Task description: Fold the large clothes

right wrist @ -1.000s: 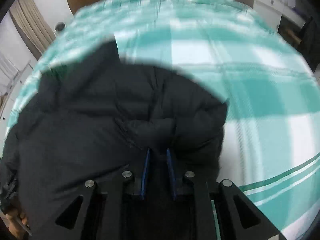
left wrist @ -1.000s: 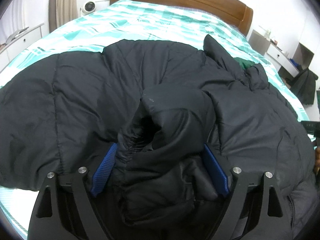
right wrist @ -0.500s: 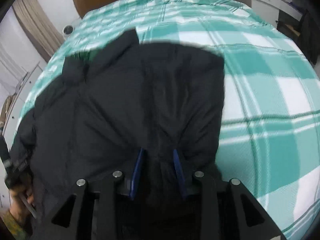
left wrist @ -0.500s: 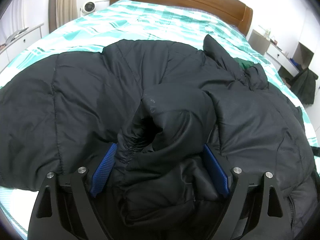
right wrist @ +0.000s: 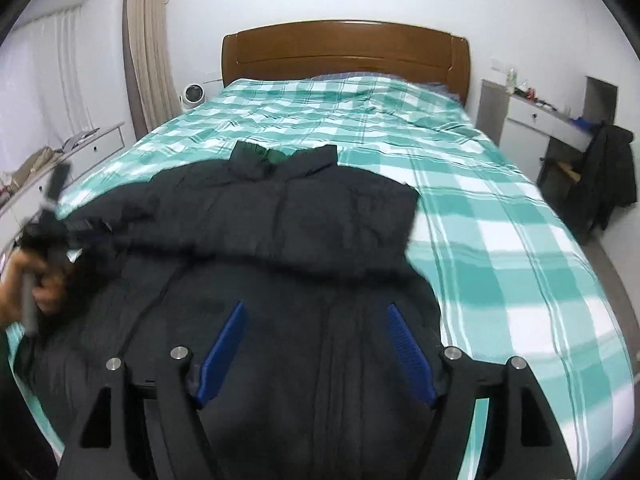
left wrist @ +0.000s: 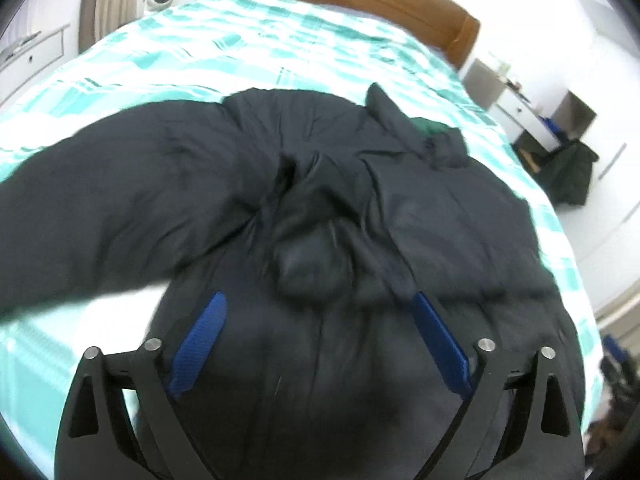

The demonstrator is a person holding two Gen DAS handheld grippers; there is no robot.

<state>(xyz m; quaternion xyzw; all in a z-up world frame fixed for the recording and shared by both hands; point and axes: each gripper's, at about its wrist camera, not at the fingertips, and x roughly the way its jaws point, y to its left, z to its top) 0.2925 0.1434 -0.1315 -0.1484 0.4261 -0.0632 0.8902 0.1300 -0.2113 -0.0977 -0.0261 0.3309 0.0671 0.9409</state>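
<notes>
A large black puffer jacket lies spread on the bed, collar towards the headboard. In the left wrist view one sleeve is folded across its body, and the sleeve's cuff rests just ahead of my left gripper. That gripper's jaws are opening wide, and its blue pads press on nothing. My right gripper hovers over the jacket's lower part. Its jaws are opening too, with only flat fabric below them. A hand holding the left gripper shows at the left edge of the right wrist view.
The bed has a green and white checked sheet and a wooden headboard. A white desk and a chair draped with a dark coat stand right of the bed. A small white fan and a shelf stand left.
The left gripper has let go of the sleeve cuff and pulled back and up. The right gripper has opened, released the jacket and drawn far back from it.
</notes>
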